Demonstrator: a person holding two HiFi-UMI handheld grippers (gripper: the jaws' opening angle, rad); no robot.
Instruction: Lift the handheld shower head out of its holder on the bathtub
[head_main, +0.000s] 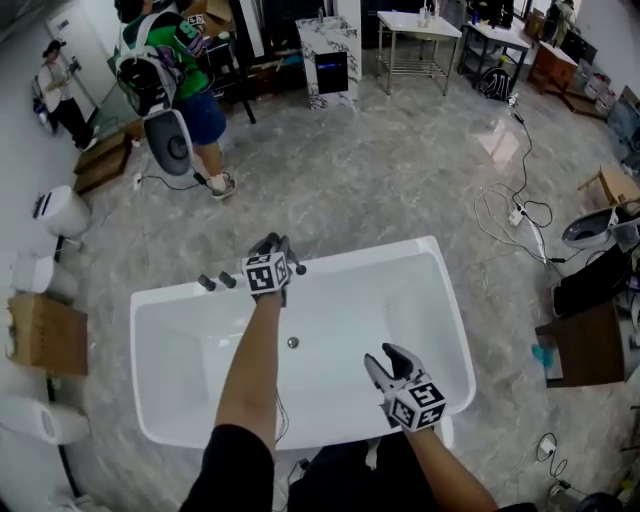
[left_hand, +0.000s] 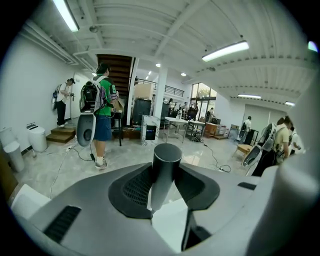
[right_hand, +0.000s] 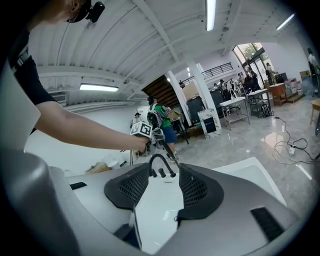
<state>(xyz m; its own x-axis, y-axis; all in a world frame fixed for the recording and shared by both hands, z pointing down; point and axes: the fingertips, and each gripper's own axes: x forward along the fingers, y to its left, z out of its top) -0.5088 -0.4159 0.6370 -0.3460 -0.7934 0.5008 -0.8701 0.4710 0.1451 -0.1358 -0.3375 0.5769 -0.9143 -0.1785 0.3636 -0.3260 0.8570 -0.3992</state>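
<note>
Two risks I see: my left gripper (head_main: 272, 246) is clamped on the dark cylindrical shower head handle (left_hand: 165, 167), held above the white bathtub's (head_main: 380, 250) far rim by the black tap fittings (head_main: 215, 282). The smooth round handle could twist or slip out. My right gripper (head_main: 386, 360) hangs spread and empty, too far away to catch it.

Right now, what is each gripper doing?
Left gripper: shut on the handheld shower head.
Right gripper: jaws open, nothing between them.

shower head (left_hand: 166, 160) end hidden, bathtub (head_main: 160, 310) rim covered
</note>
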